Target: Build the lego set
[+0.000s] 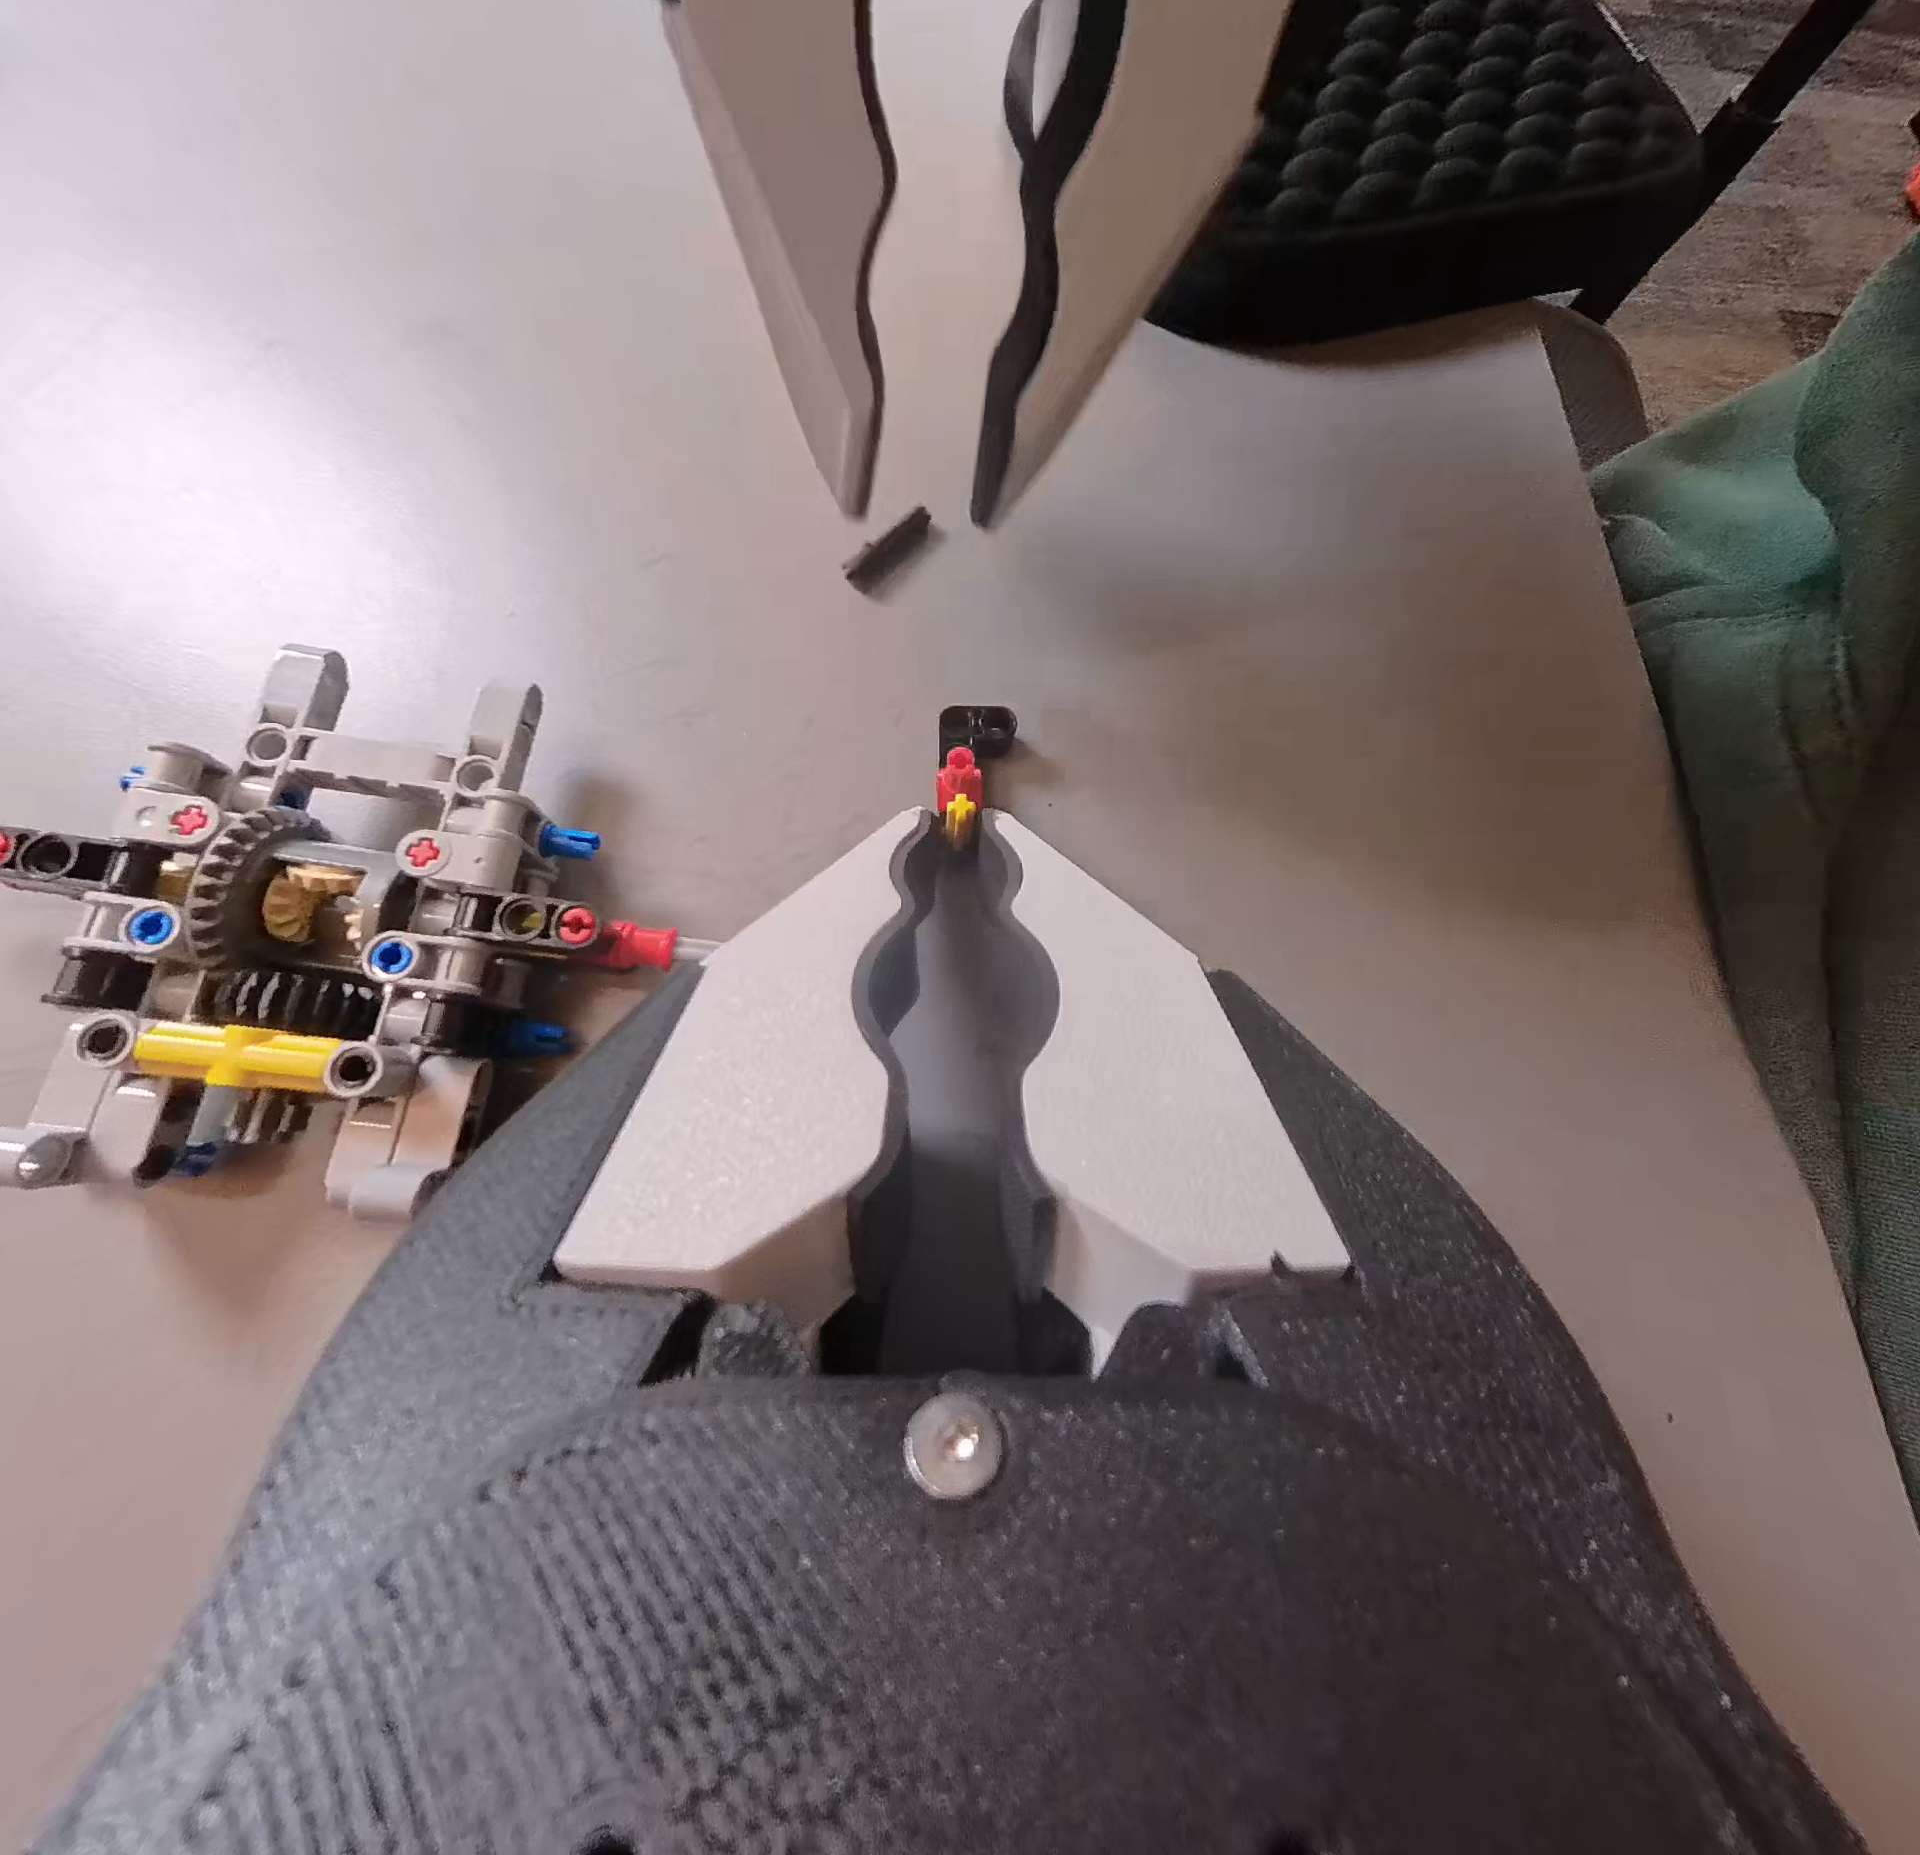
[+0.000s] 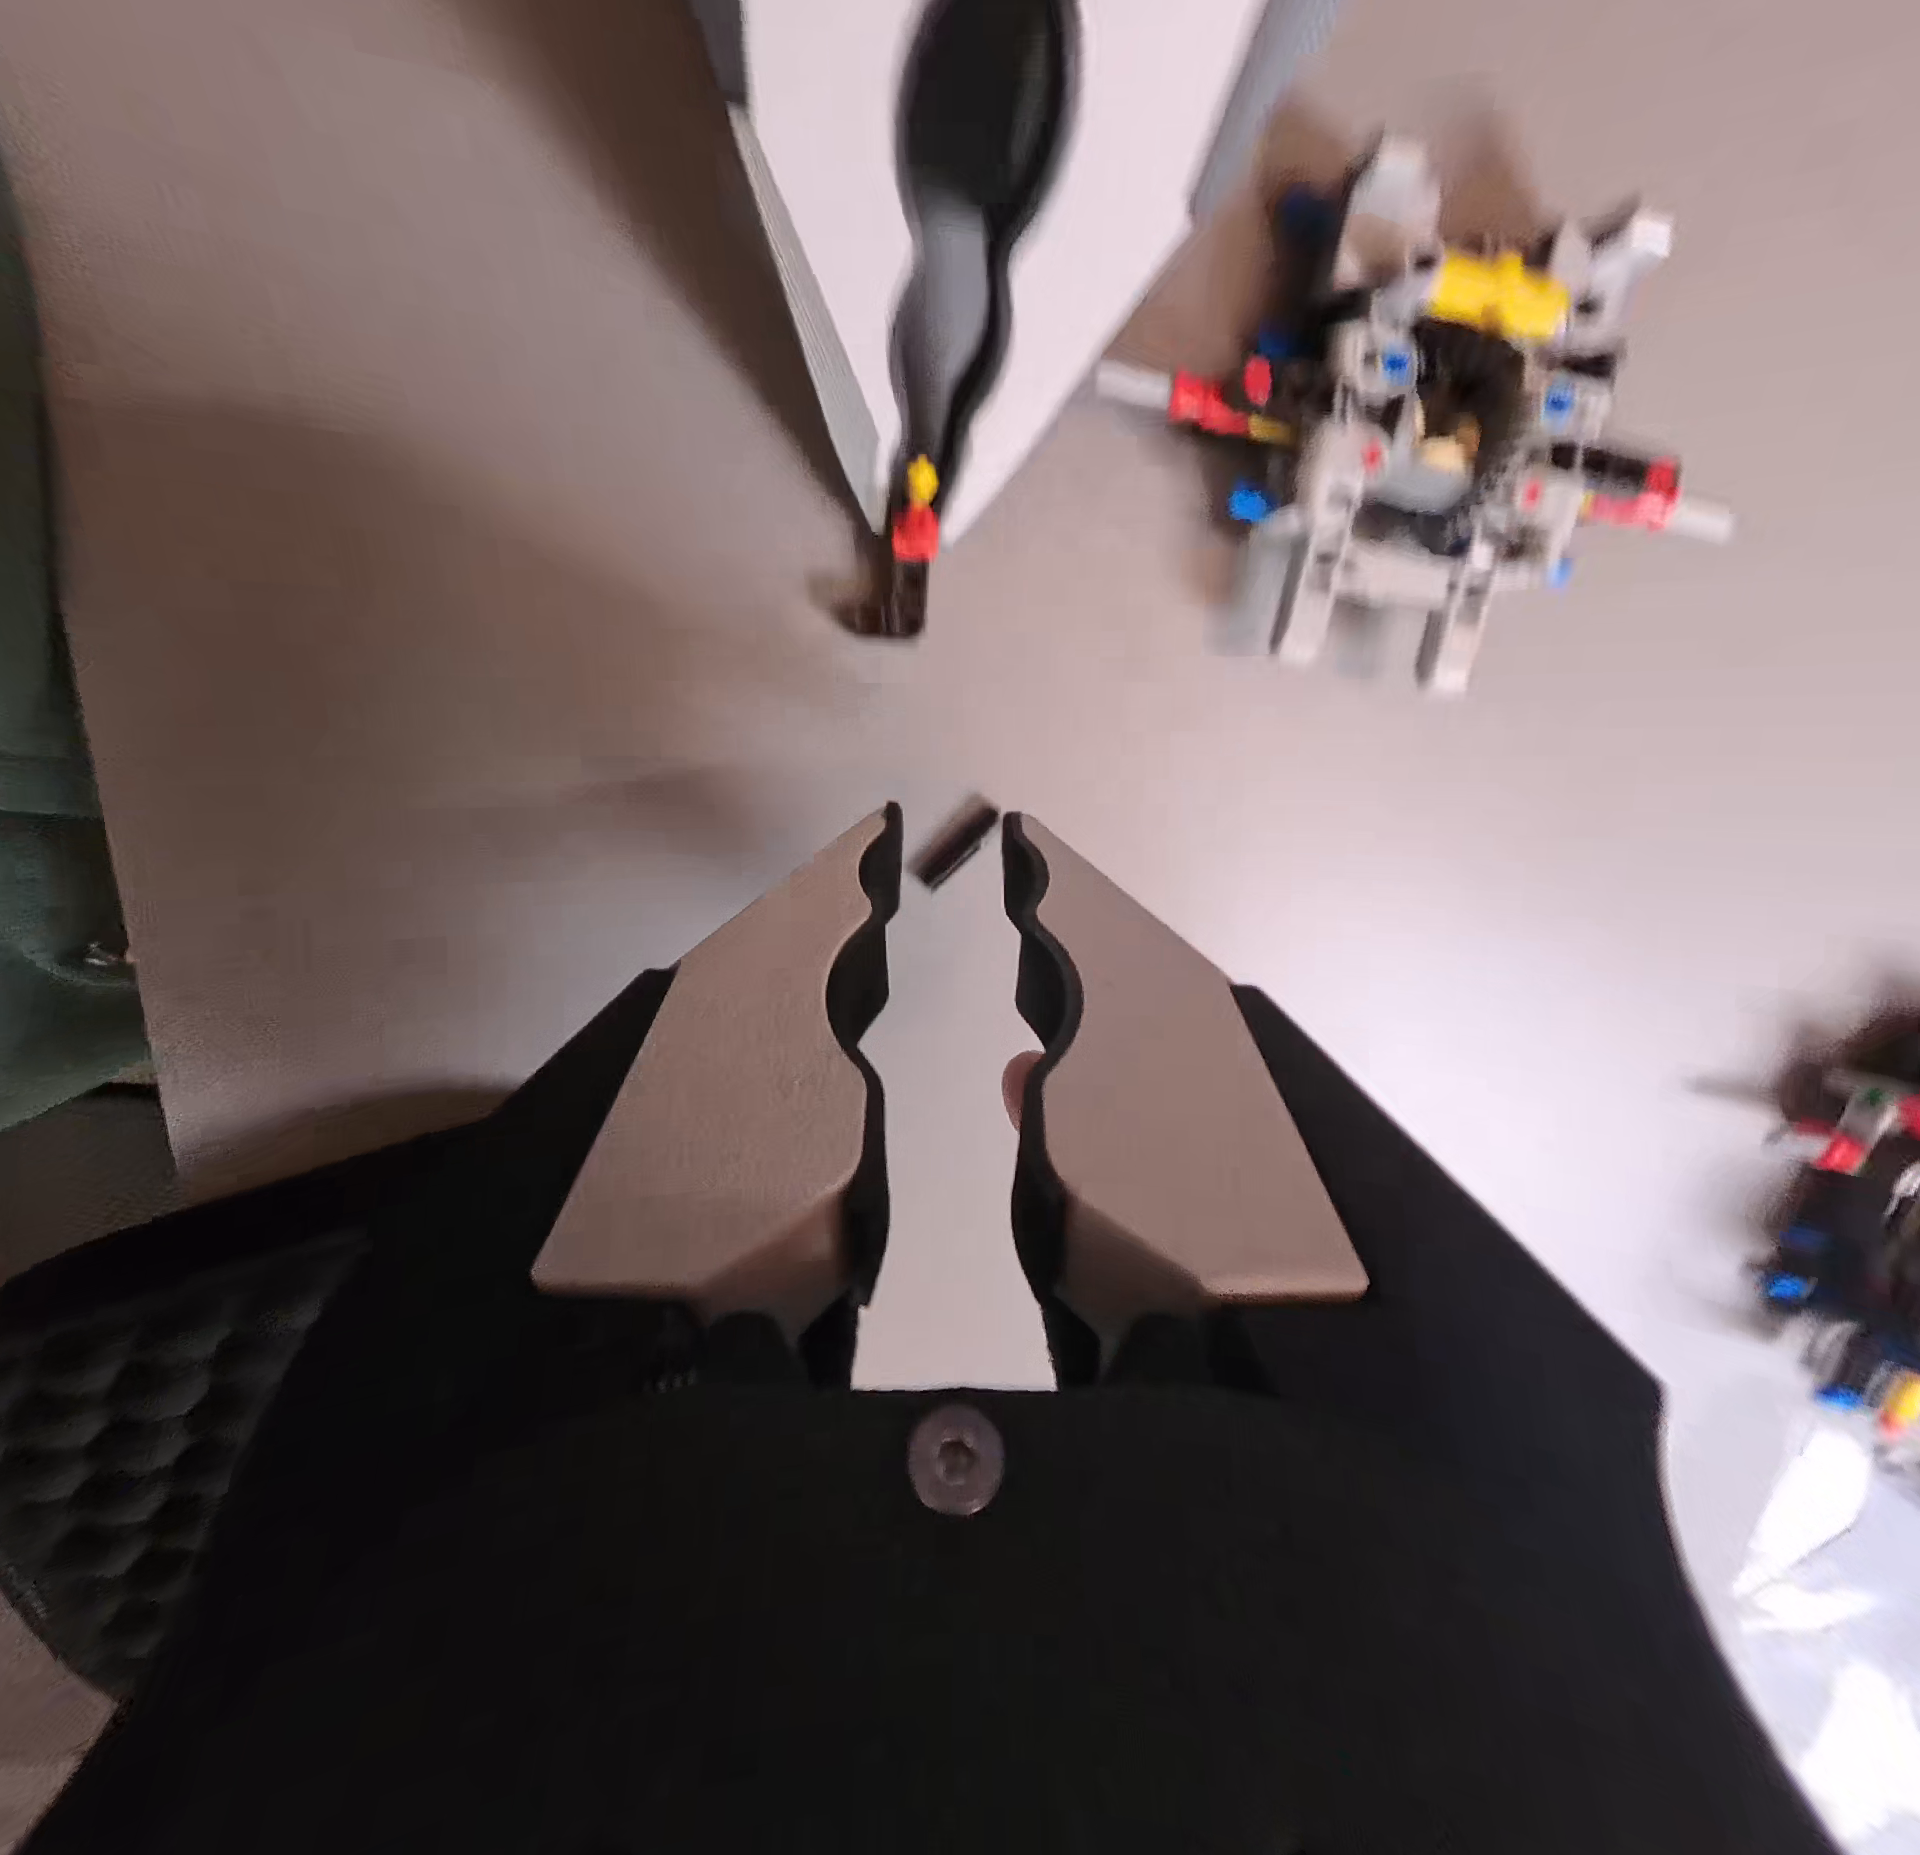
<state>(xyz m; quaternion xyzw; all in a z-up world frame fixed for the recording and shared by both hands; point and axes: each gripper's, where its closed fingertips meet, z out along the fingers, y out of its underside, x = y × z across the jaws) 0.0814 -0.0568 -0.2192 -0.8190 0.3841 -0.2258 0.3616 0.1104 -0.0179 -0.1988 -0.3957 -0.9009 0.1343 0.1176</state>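
Left wrist view: the left tool (image 1: 962,818) sits at frame centre, jaws narrow and clamped on a small yellow axle (image 1: 962,820) carrying a red bush (image 1: 958,779), with a black L-piece (image 1: 975,727) at the far end, low over the counter (image 1: 416,351). Straight above it in the frame, the right tool (image 1: 920,517) points back down, jaws apart, and a short black pin (image 1: 886,550) lies slantwise just off its tips, touching neither. A grey gear assembly (image 1: 270,932) sits at the left edge.

Right wrist view: blurred. The right tool (image 2: 945,829) is parted, the pin (image 2: 951,847) lying diagonally between the tips, free of both. The left tool (image 2: 920,517) faces it from the upper centre. The assembly (image 2: 1455,434) is upper right.
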